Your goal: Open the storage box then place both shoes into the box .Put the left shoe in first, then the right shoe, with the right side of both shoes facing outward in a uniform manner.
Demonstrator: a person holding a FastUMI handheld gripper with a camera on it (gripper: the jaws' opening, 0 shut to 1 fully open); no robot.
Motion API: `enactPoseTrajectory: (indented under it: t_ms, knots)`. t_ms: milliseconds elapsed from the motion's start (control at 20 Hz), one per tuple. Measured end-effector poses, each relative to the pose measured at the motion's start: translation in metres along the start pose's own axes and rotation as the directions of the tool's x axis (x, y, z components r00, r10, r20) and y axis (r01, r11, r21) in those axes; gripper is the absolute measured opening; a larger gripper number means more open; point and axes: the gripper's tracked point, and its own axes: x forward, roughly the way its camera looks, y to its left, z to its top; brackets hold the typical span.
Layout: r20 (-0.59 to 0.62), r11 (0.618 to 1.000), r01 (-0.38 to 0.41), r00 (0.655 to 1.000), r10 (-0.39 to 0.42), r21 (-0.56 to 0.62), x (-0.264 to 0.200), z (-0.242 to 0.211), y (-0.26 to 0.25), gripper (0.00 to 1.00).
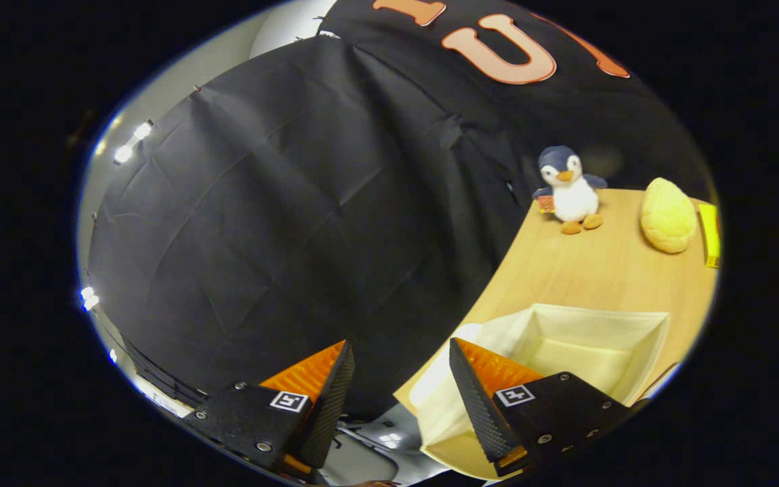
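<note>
— What does the hand-held gripper (399, 382) hold?
— Nothing; its fingers stand wide apart, past the worktop's (585, 267) edge.
— And the storage box (589, 352)?
— Open on the worktop, touching or just behind the right finger. Beyond it sit a penguin toy (569, 189), a yellow plush (667, 215), possibly a yellow packet (711, 233).

Black cloth wall (281, 203), light wooden table (585, 270), bright ceiling lights (132, 142)

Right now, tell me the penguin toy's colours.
Blue-grey with white belly and orange beak and feet: penguin toy, gripper view.
</note>
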Motion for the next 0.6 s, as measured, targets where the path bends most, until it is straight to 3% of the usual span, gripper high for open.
enactPoseTrajectory:
  t_ms: [300,600]
  knots:
    - [0.074,0.968,0.246,0.967,-0.242,-0.045,-0.075,-0.014,-0.112,0.89]
    - [0.026,0.898,0.438,0.898,-0.439,0.048,-0.128,-0.064,-0.212,0.89]
